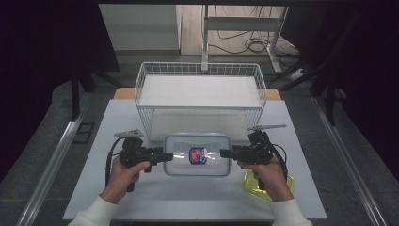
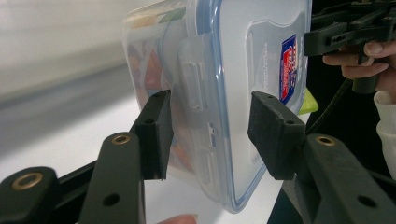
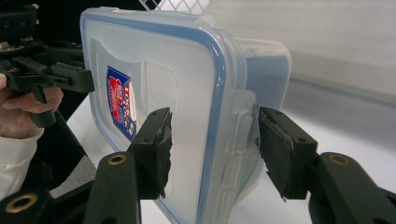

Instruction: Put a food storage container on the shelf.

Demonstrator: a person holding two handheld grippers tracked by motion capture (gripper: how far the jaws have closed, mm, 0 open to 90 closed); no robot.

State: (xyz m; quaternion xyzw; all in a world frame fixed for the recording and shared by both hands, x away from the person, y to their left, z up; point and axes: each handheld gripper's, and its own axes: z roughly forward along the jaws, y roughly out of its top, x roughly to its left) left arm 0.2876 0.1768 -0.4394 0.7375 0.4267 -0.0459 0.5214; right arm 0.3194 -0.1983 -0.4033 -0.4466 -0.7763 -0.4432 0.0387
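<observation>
High view, clear rectangular plastic container with blue-rimmed lid held between left gripper and right gripper, white wire basket beyond, left gripper view, foam pads clamped on its latch end, right gripper view, black pads clamped on the opposite latch.

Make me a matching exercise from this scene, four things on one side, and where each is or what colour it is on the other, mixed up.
1. box
2. basket
3. yellow-green thing
4. label

a. red and blue
b. under the right forearm
c. gripped at both ends
d. white wire, behind the box

Pairs: 1-c, 2-d, 3-b, 4-a
</observation>
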